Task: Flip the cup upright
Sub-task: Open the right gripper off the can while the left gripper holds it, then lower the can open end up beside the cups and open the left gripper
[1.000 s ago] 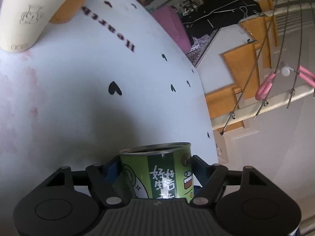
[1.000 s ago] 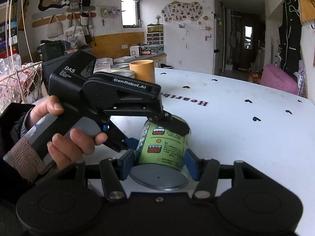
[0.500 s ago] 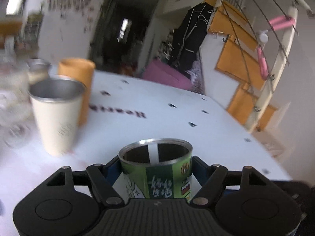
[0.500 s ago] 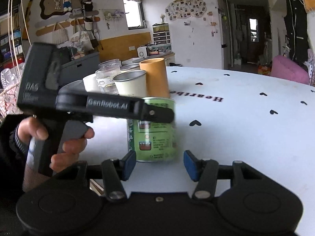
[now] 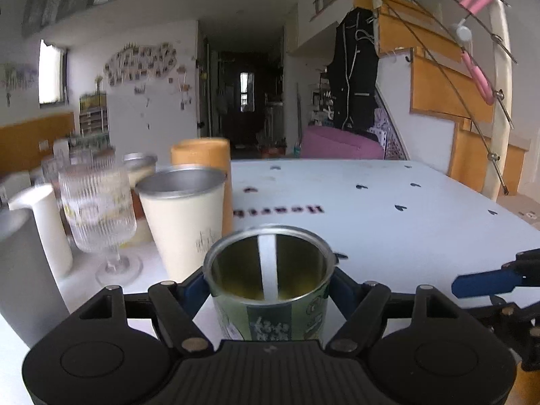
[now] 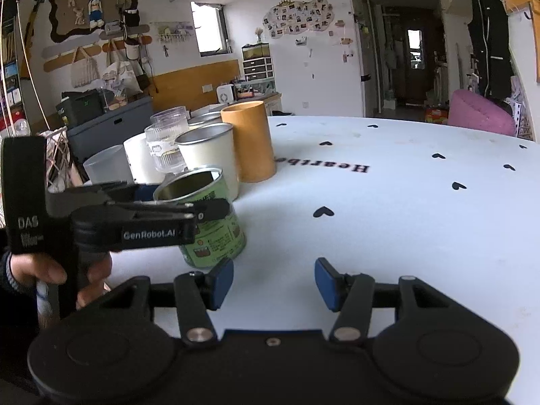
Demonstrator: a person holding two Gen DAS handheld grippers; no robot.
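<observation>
In the left wrist view, the left gripper [image 5: 268,281] is clenched on the green cup [image 5: 270,280], its blue pads pressed against opposite sides just under the rim, and the cup's open mouth faces up with the metal interior visible. The cup appears upright, close in front of a cream tumbler [image 5: 184,221], with a ribbed glass goblet [image 5: 98,209] and an orange cup [image 5: 204,175] just beyond; the blue pad of the right gripper shows at the far right edge, apart from the cup. From this angle one cannot tell whether the cup's base is fully down on the bench [image 5: 405,222]. In the right wrist view, the right gripper [image 6: 273,283] is released, jaws spread wide with nothing between them, near the cup but not touching it. The cup [image 6: 209,222] sits at the near end of the row of vessels, mouth up and leaning slightly in the picture, its base seeming to meet the bench [image 6: 388,209], with the left gripper [image 6: 189,202] clamped round its upper wall. The flip looks essentially done, so the step in hand is the release: the base should be felt flat before the jaws part, the opening should be slow and even so neither pad drags the light cup sideways, and the withdrawal should run straight back, away from the tumbler standing just behind.
</observation>
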